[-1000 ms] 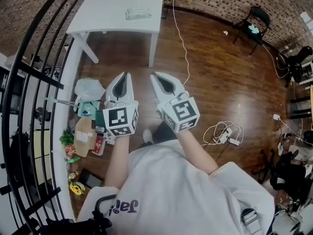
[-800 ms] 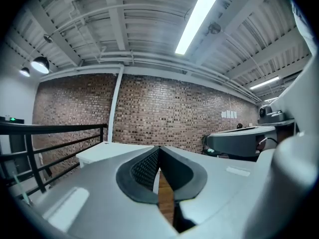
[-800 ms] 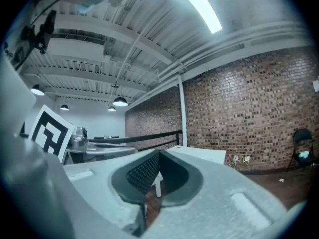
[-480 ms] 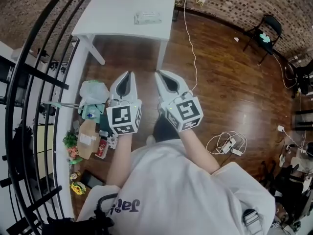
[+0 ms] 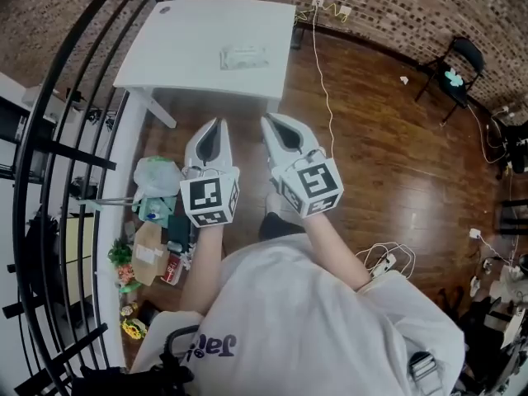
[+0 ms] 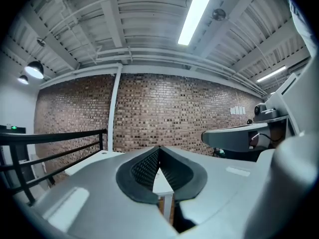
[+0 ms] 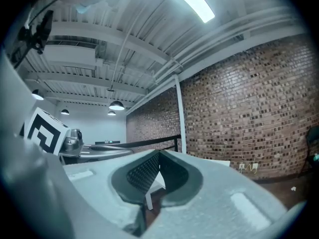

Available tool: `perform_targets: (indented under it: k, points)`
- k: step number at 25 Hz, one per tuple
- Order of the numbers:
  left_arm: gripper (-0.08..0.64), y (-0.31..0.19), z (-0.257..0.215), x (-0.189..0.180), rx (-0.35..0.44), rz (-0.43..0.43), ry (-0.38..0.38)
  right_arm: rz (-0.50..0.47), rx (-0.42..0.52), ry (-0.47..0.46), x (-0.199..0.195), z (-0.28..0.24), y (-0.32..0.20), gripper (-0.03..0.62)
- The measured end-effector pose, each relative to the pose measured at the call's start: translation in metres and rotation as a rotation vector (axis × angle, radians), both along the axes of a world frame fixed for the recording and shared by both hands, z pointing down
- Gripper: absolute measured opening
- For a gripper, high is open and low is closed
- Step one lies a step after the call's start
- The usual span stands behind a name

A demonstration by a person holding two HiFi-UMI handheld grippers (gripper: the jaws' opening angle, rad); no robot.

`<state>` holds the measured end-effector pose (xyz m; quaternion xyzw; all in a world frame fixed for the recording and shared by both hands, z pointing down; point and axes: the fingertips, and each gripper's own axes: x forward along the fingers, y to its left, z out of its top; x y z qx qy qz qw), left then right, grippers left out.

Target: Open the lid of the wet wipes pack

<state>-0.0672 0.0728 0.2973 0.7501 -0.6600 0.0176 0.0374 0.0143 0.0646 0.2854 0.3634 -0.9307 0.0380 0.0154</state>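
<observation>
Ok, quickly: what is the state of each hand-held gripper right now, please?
Left hand-held gripper: closed, holding nothing.
Right hand-held gripper: closed, holding nothing.

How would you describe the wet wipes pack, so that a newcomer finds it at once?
Look for the white table by the brick wall. On its top, toward the right side, lies the wet wipes pack: a flat, pale rectangle, while the bags and boxes lie on the floor beside the railing.
</observation>
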Motion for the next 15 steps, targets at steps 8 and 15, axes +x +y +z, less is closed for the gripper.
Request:
perform_targets:
  k: [8,15]
  points:
    - [0.015,-0.078,-0.002,0.021,-0.007,0.004,-0.017,-0.002,-0.020,-0.006,0.018,0.004,-0.077,-0.008]
    - [0.015,-0.121,0.010,0.040,-0.028,-0.008,-0.021,-0.002,-0.042,-0.020,0.041,0.018,-0.129,-0.008]
